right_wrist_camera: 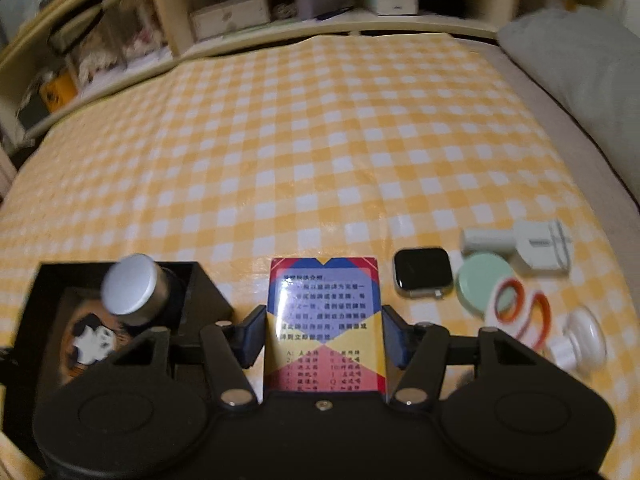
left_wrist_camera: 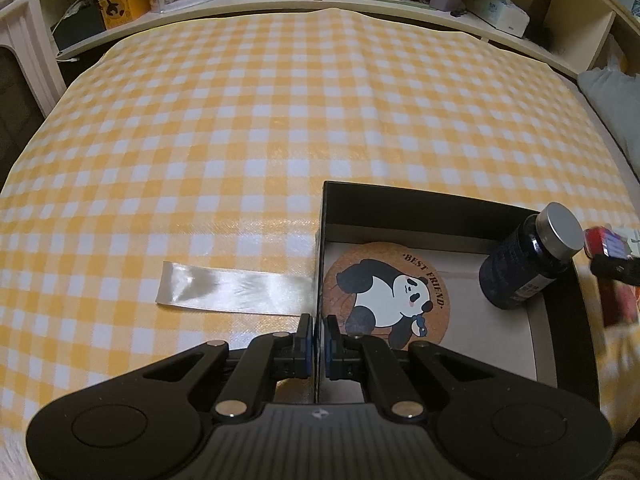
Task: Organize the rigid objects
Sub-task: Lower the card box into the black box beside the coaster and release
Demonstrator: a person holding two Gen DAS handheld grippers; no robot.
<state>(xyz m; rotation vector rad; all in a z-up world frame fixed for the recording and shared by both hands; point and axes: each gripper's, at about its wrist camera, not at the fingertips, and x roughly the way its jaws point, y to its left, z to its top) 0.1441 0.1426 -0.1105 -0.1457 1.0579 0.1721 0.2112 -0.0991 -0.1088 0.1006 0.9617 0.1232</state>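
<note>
Card box [right_wrist_camera: 325, 320] between right tool [right_wrist_camera: 324, 334] pads

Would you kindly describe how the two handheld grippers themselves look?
Both the left gripper and the right gripper are matte black, with blue pads on the fingers, silver pivot pins on angled linkage arms, and rounded bodies with circular recesses. No cables or sleeves show.

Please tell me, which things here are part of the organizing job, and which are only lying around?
Part of the job:
black box
panda coaster
dark bottle
card box
smartwatch
green lid
white knob

Just lying about:
ribbon strip
pillow
shelf clutter
</note>
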